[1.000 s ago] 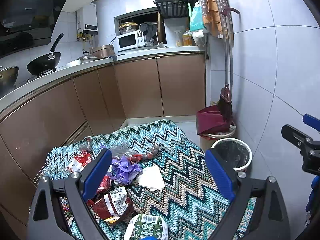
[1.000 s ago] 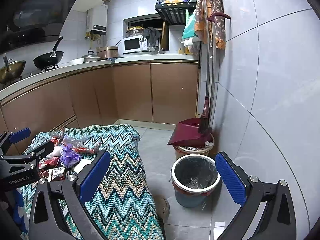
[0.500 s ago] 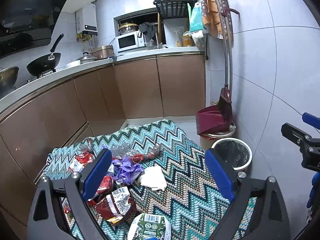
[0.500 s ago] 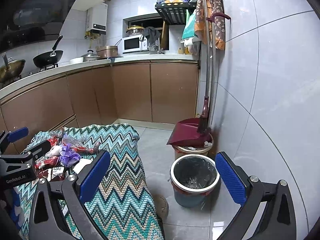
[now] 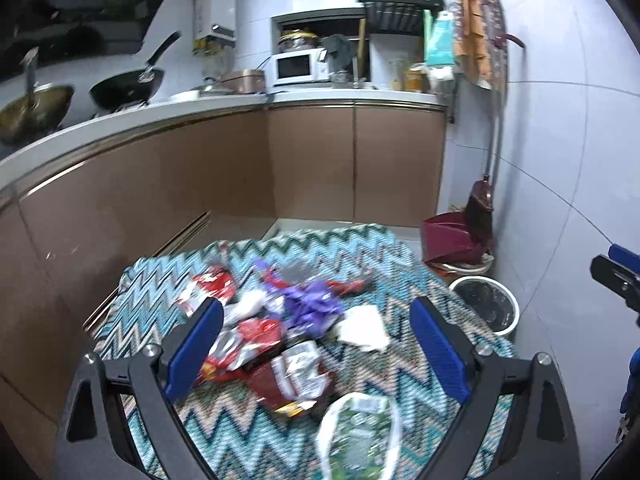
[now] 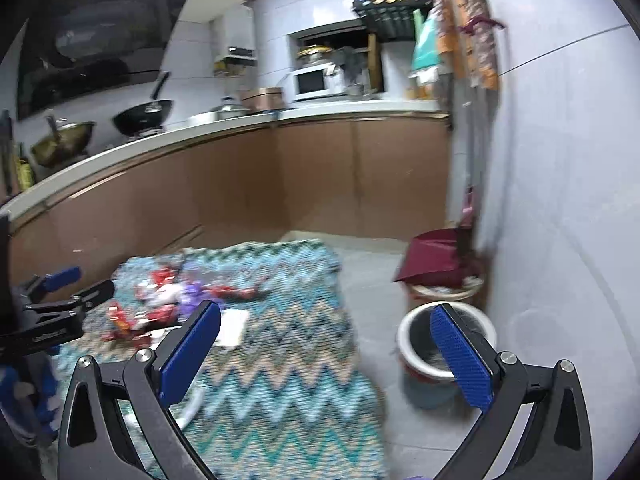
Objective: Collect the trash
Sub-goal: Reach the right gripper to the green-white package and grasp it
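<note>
A pile of trash lies on a table under a zigzag cloth (image 5: 404, 264): red wrappers (image 5: 248, 340), a purple wrapper (image 5: 312, 304), a white tissue (image 5: 362, 326) and a green-and-white packet (image 5: 358, 436) nearest me. My left gripper (image 5: 316, 344) is open and empty, held above the pile. My right gripper (image 6: 326, 354) is open and empty, over the table's right edge, and shows at the right of the left wrist view (image 5: 616, 276). A white-rimmed trash bin (image 6: 446, 344) stands on the floor right of the table and also shows in the left wrist view (image 5: 486, 306).
A maroon dustpan (image 6: 436, 262) and broom (image 5: 482, 208) lean on the tiled wall behind the bin. Brown cabinets (image 5: 312, 160) run along the left and back. A wok (image 5: 126, 88) and microwave (image 5: 298, 66) sit on the counter.
Both grippers have swung left and forward, with motion blur. The trash pile now sits between the left fingers; the bin has shifted right in the right wrist view. Both stay open.
</note>
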`<action>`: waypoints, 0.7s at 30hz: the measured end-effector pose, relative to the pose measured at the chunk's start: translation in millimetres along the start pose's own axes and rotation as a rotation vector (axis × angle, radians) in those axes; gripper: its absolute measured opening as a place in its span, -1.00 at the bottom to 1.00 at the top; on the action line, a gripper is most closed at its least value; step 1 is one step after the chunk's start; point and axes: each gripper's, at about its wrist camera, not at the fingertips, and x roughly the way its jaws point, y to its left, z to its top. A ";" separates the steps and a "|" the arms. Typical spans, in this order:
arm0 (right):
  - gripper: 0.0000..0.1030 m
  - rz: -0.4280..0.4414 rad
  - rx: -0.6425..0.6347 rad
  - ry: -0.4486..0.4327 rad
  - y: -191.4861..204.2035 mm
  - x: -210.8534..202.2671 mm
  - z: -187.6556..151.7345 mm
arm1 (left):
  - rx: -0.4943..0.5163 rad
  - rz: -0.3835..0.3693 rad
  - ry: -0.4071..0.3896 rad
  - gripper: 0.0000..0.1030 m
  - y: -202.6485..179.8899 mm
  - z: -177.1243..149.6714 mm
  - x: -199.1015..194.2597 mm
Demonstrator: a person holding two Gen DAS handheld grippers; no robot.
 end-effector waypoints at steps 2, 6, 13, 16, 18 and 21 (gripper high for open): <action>0.98 0.075 0.011 0.028 7.4 8.7 -2.2 | -0.018 0.013 0.009 0.83 16.0 -7.1 -0.8; 0.76 0.208 0.022 0.098 25.4 31.3 -12.4 | -0.058 0.008 0.058 0.83 43.0 -27.6 2.2; 0.32 0.397 -0.020 0.261 59.0 76.0 -41.5 | -0.073 -0.060 0.182 0.81 53.7 -73.2 20.2; 0.21 0.455 -0.036 0.337 71.6 96.4 -57.8 | -0.111 -0.100 0.229 0.81 55.6 -82.5 33.2; 0.17 0.492 -0.041 0.379 77.4 105.9 -66.8 | -0.148 -0.124 0.255 0.81 58.7 -84.7 44.3; 0.13 0.534 -0.053 0.438 87.3 121.5 -78.8 | -0.202 -0.144 0.290 0.81 64.7 -84.7 63.9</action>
